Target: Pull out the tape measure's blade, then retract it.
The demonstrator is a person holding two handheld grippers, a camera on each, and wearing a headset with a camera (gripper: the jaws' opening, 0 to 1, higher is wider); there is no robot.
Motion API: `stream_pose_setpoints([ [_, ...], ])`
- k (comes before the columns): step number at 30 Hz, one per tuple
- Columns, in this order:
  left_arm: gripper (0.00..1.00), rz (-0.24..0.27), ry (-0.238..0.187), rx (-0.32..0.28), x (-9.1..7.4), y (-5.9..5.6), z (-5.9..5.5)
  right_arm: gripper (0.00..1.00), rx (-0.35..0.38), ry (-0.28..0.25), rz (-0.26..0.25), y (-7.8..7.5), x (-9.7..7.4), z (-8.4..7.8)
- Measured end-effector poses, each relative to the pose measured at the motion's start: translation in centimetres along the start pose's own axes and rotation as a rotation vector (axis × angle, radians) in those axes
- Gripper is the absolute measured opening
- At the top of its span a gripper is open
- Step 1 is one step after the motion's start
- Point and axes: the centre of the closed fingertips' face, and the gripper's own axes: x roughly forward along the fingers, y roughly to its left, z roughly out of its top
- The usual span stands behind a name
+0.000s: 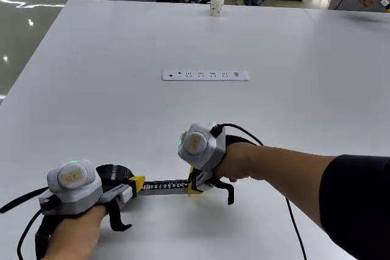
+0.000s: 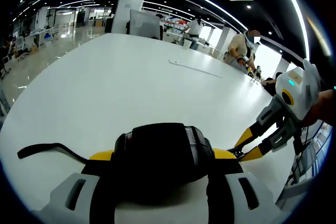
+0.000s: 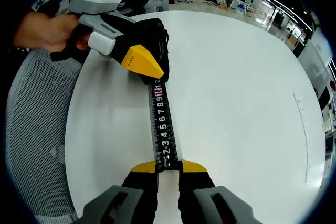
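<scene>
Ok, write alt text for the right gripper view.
The right gripper has its yellow-tipped jaws shut on the end of a pale numbered tape blade, which runs across the white table to a black tape measure case clamped by the left gripper. A grey mesh chair sits at the view's left.

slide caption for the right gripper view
Right gripper pinches the tip of the blade, drawn partway from the black case clamped by the left gripper on a white table.
</scene>
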Motion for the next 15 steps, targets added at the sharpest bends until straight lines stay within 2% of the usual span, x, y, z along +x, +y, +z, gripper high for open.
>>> stream_pose_setpoints([
  [15,0.65,0.000,0.000,-0.002,-0.02,-0.04,-0.03,0.10,-0.003,-0.029,0.003,0.04,0.19,0.58],
])
